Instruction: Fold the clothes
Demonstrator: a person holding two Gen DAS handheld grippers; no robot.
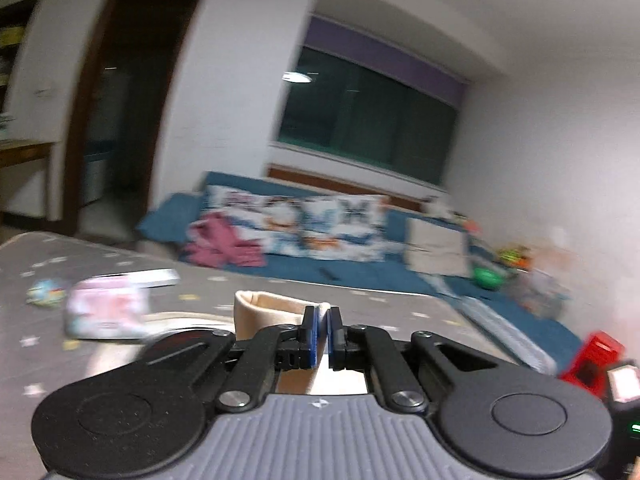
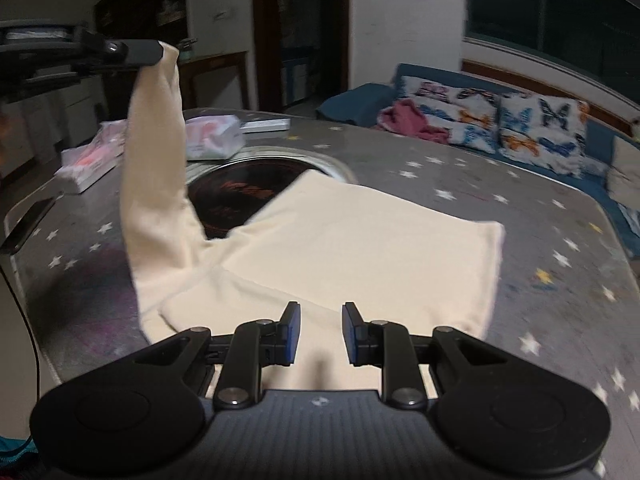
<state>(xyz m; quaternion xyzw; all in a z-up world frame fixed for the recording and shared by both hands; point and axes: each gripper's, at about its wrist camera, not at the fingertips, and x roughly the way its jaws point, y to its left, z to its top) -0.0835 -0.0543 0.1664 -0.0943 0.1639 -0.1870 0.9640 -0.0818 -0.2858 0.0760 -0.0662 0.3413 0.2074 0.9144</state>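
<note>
A cream long-sleeved garment lies flat on the grey star-patterned table. My left gripper is shut on the end of its sleeve and holds it high above the table. In the right wrist view the left gripper shows at the upper left, with the sleeve hanging from it down to the garment. My right gripper is open and empty, just above the garment's near edge.
A round dark inset sits in the table, partly under the garment. Tissue packs and a flat box lie at the far side. A blue sofa with butterfly cushions stands beyond the table.
</note>
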